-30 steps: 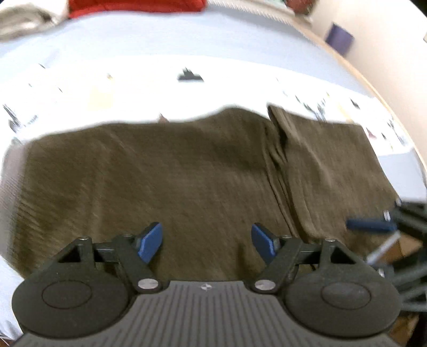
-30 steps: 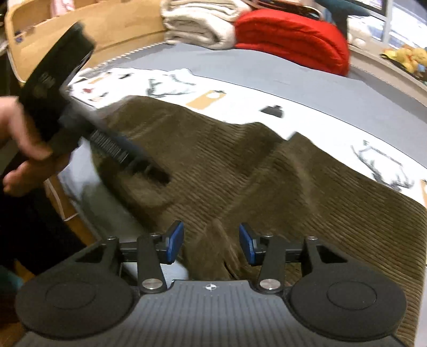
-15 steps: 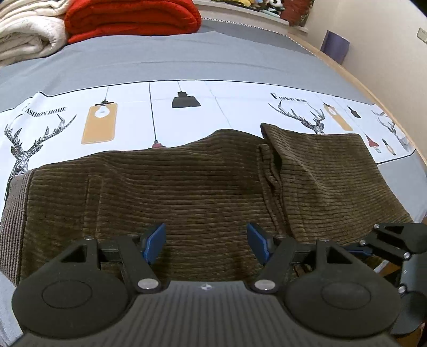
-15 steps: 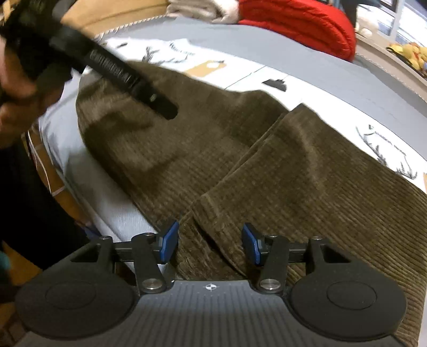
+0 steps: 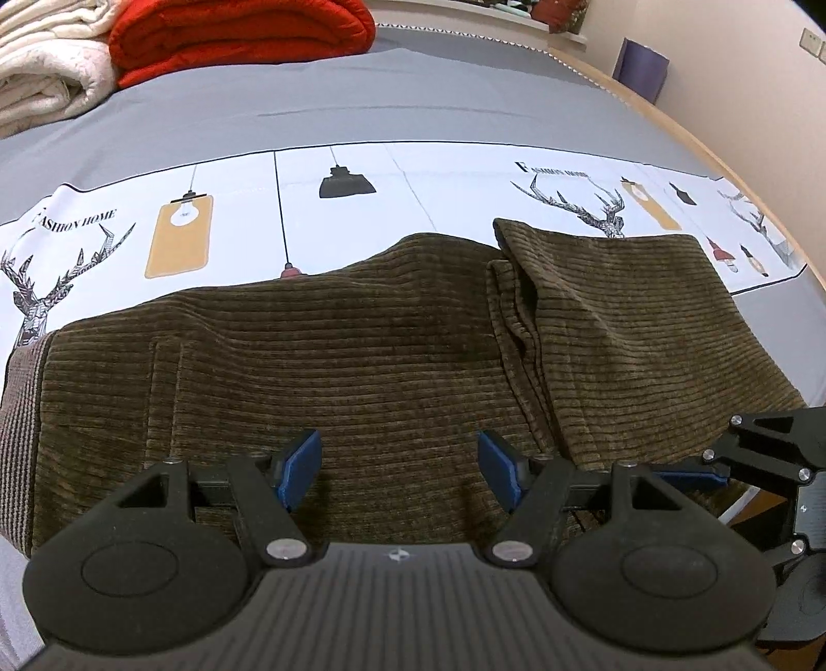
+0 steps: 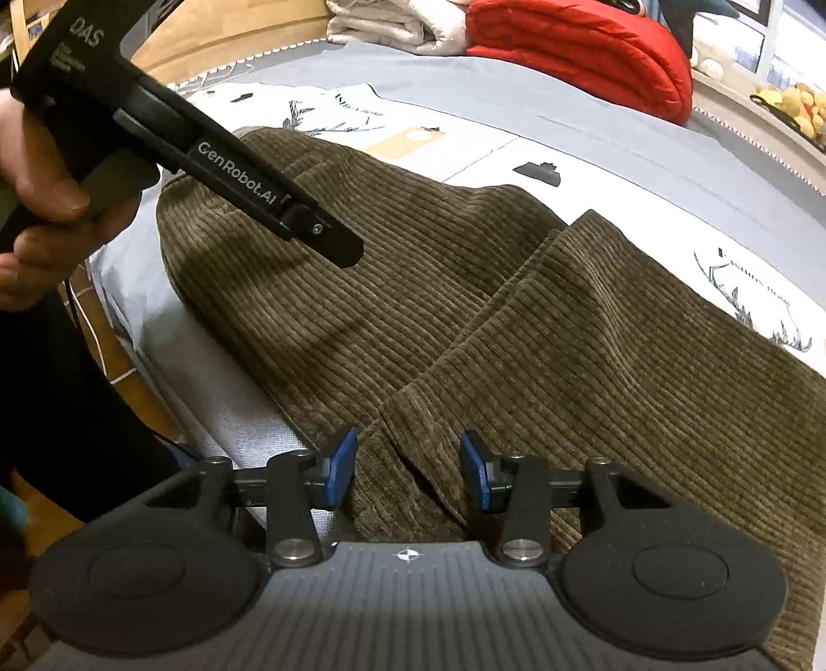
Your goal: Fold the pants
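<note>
Olive-brown corduroy pants (image 5: pixel 361 351) lie flat on the bed, waistband at the left, one part folded over at the right. They also show in the right wrist view (image 6: pixel 568 335). My left gripper (image 5: pixel 397 472) is open and empty, low over the pants' near edge. My right gripper (image 6: pixel 408 467) is open and empty, its blue pads either side of a folded cloth corner at the near edge. The right gripper also shows in the left wrist view (image 5: pixel 764 459). The left gripper's body shows in the right wrist view (image 6: pixel 232 180), held by a hand.
The pants lie on a white printed cloth (image 5: pixel 413 180) over a grey bedsheet (image 5: pixel 361 93). Folded red (image 5: pixel 237 31) and cream (image 5: pixel 46 62) blankets are stacked at the far side. The bed's near edge (image 6: pixel 196 371) drops off beside my right gripper.
Both grippers have steadied and drawn slightly nearer the pants' near edge. The left gripper has risen in the right wrist view. The pants have not moved.
</note>
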